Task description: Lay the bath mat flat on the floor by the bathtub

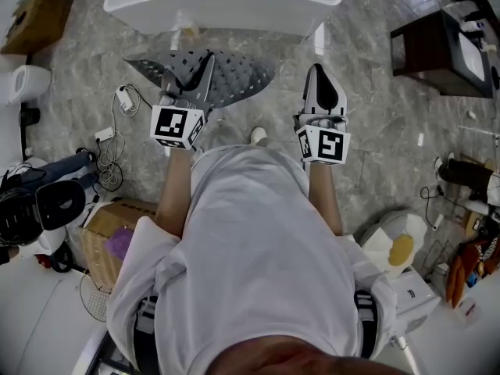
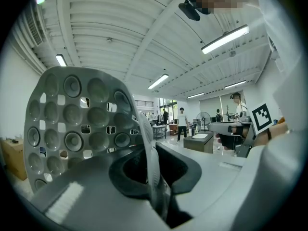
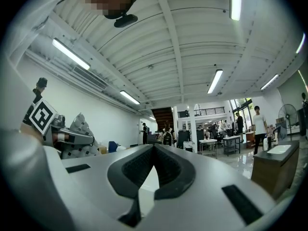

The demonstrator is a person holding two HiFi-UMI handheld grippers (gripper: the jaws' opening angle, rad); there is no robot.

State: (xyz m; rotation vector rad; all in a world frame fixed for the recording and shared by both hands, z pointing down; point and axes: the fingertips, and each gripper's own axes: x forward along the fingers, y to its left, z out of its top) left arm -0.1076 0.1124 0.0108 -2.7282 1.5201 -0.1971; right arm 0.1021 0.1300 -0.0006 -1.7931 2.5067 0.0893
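The grey bath mat (image 1: 234, 75), dotted with holes and suction cups, hangs crumpled above the marble floor just in front of the white bathtub (image 1: 223, 10). My left gripper (image 1: 205, 67) is shut on one edge of it. In the left gripper view the mat (image 2: 77, 124) stands up to the left and its edge runs between the closed jaws of my left gripper (image 2: 153, 170). My right gripper (image 1: 317, 73) is held to the right of the mat, shut, with nothing in it. In the right gripper view my right gripper (image 3: 153, 148) has its pads closed together, with the mat (image 3: 82, 129) far off to the left.
A dark cabinet (image 1: 433, 49) stands at the right. Cables and a charger (image 1: 117, 123) lie on the floor at the left, near a cardboard box (image 1: 109, 237). A small white object (image 1: 258, 137) lies by the person's feet. White fixtures (image 1: 394, 252) sit at the lower right.
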